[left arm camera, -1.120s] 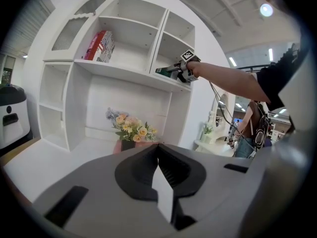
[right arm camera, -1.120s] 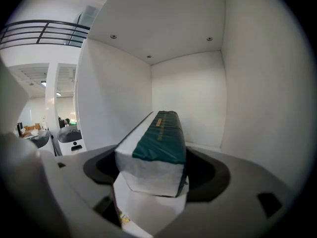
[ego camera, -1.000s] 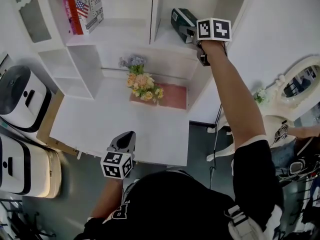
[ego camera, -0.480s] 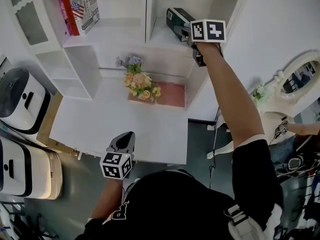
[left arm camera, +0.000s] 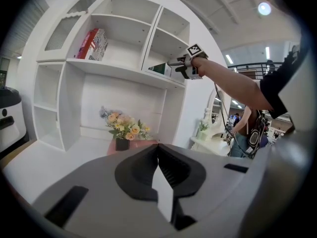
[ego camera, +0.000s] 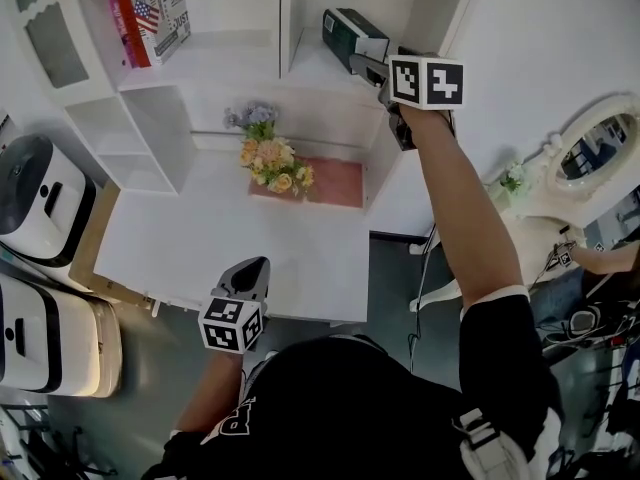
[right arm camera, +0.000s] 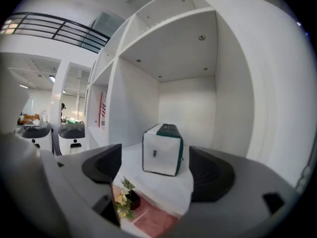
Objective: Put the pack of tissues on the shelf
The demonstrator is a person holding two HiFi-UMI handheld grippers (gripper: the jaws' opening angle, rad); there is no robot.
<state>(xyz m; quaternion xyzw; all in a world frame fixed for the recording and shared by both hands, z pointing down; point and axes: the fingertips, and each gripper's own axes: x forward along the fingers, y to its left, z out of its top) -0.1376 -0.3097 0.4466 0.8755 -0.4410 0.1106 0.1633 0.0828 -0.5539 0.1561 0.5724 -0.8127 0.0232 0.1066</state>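
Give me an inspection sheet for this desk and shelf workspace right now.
Surface: white desk under a white shelf unit.
Job's things: pack of tissues stands in the upper right shelf compartment.
Clutter: flower bouquet beside a pink mat; flag-print books in the upper left compartment.
Grippers: right gripper open, pack just beyond its jaws, untouched; left gripper shut, empty, near the desk's front edge.
Cables: dark cable hanging right of the desk.
Surroundings: white machines left; oval mirror right.
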